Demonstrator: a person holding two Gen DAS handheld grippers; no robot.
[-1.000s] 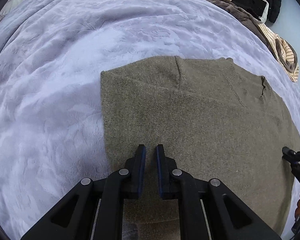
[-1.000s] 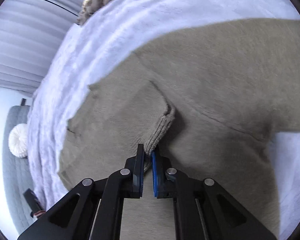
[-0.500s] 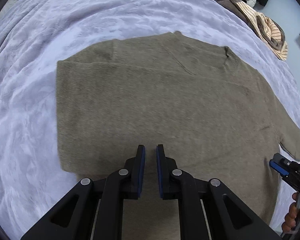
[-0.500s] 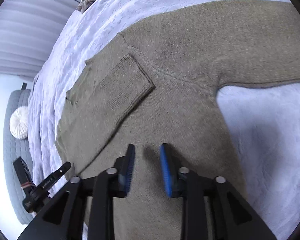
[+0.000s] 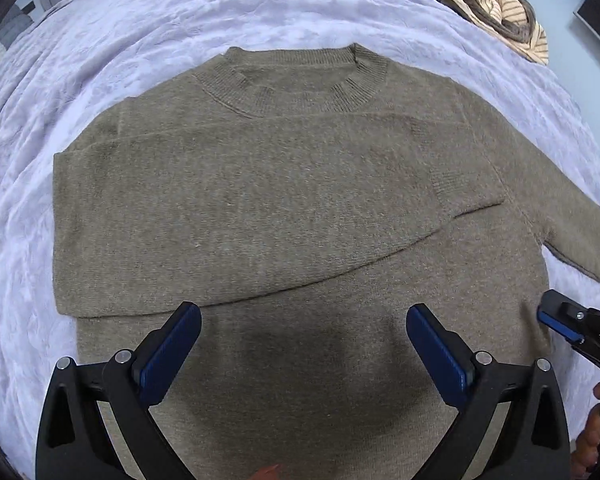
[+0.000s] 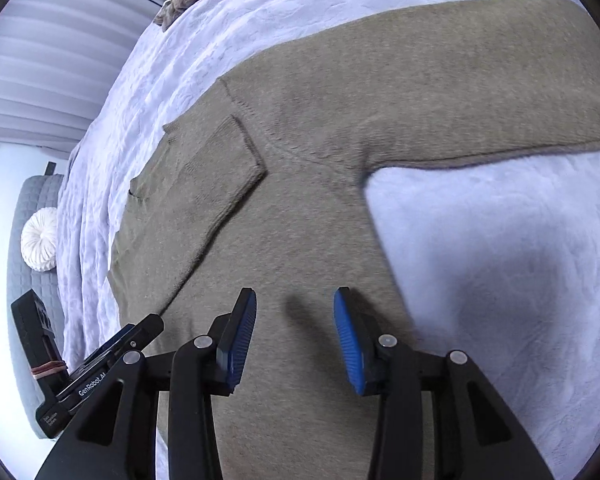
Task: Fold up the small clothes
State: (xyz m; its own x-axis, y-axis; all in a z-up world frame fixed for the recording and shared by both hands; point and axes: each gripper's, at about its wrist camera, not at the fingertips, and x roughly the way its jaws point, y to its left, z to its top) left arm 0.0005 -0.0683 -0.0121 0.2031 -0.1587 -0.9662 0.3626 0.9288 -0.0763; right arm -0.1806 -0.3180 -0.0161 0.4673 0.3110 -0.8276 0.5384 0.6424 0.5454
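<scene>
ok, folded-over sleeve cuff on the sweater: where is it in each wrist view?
Left wrist: the cuff lies right of centre, on the sweater chest, below the collar.
Right wrist: the cuff lies left of centre, above the right gripper.
Shared landmark: the unfolded sleeve lying out on the lilac blanket.

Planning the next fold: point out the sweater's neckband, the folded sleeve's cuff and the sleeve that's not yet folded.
neckband (image 5: 300,80): left wrist view, ribbed front edge.
folded sleeve's cuff (image 5: 460,188): left wrist view, ribbed end lying on the chest.
unfolded sleeve (image 6: 480,92): right wrist view, mid-length, flat on the blanket.
</scene>
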